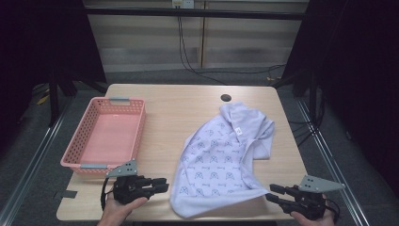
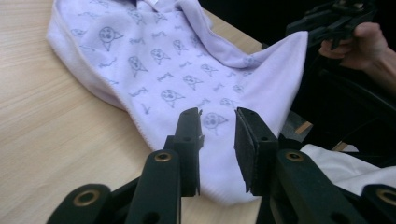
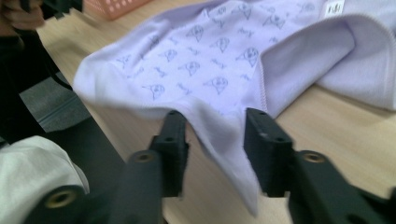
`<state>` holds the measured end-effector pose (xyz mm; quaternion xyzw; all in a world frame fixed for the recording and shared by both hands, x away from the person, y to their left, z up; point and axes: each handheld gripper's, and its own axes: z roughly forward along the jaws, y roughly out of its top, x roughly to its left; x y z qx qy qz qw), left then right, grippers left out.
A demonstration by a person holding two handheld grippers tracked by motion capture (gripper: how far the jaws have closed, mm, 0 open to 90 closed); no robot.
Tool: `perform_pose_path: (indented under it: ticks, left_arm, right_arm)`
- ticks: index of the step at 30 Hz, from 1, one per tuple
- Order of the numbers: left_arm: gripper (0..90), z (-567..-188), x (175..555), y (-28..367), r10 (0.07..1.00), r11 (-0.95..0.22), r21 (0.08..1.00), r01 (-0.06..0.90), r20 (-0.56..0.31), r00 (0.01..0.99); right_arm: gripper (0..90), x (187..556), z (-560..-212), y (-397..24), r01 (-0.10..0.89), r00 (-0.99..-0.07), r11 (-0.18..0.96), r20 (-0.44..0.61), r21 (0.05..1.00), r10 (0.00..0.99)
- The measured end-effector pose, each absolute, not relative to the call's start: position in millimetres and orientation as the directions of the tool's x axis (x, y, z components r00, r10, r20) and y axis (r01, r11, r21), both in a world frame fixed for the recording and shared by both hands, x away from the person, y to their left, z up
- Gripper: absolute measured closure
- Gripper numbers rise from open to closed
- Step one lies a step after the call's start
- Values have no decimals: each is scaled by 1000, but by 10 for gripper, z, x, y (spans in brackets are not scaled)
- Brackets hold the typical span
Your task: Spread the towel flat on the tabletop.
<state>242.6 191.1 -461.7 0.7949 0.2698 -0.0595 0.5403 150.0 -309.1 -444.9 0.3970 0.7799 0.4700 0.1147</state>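
Observation:
A lilac cloth [image 1: 221,155] printed with small grey figures lies crumpled on the right half of the wooden table [image 1: 174,108], its near edge reaching the table's front. My left gripper [image 1: 164,183] lies low at the cloth's near left corner. In the left gripper view its jaws [image 2: 218,116] stand apart over that corner of the cloth [image 2: 163,70], with the pads not pressing on it. My right gripper [image 1: 270,193] is at the near right corner. Its jaws [image 3: 215,119] are parted with a point of the cloth [image 3: 224,144] between them, untouched.
A pink plastic basket [image 1: 141,127] with nothing in it stands at the table's left side. A round dark hole [image 1: 226,98] sits near the table's far edge. Bare wood lies between basket and cloth. Cables run across the floor behind the table.

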Motion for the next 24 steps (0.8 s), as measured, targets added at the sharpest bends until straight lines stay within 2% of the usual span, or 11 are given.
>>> perform_pose_path:
  ticks: [4, 6, 9, 13, 14, 16, 17, 18, 20, 23, 24]
  left_arm:
    - [680, -4654, 2654, 1750, 395, -324, 805, 497, -362, 844]
    - [675, -4663, 2733, 1675, 410, -347, 796, 497, -348, 843]
    - [680, -4698, 2875, 1493, 393, -371, 788, 492, -347, 852]
    - [647, -4817, 3070, 1307, 400, -407, 764, 500, -343, 850]
    - [607, -4915, 3106, 1226, 416, -446, 733, 513, -338, 844]
    - [606, -4991, 3082, 1158, 435, -507, 705, 496, -287, 853]
    - [642, -4991, 3082, 1158, 435, -507, 705, 496, -287, 853]
    - [713, -5013, 3047, 1147, 461, -534, 705, 467, -220, 860]
    - [854, -5005, 3041, 1176, 484, -538, 694, 478, -209, 850]
    - [879, -5000, 3032, 1209, 494, -537, 692, 482, -205, 845]
    - [880, -4999, 3026, 1256, 504, -523, 682, 511, -235, 831]
  right_arm:
    - [512, 1594, -4399, -3097, 499, -658, 237, 186, 834, 730]
    - [507, 1597, -4381, -3080, 494, -658, 235, 183, 837, 730]
    - [476, 1563, -4369, -3036, 487, -672, 254, 172, 836, 720]
    - [466, 1542, -4511, -3105, 522, -650, 267, 175, 810, 739]
    - [462, 1561, -4602, -3175, 552, -626, 261, 186, 792, 757]
    - [452, 1569, -4650, -3234, 568, -613, 252, 199, 783, 764]
    - [451, 1574, -4655, -3252, 567, -612, 247, 201, 786, 765]
    - [451, 1578, -4652, -3263, 567, -608, 242, 202, 787, 768]
    - [448, 1576, -4633, -3278, 564, -606, 240, 198, 790, 770]
    - [445, 1550, -4607, -3334, 560, -596, 232, 192, 795, 780]
    - [443, 1537, -4605, -3365, 563, -585, 223, 194, 796, 788]
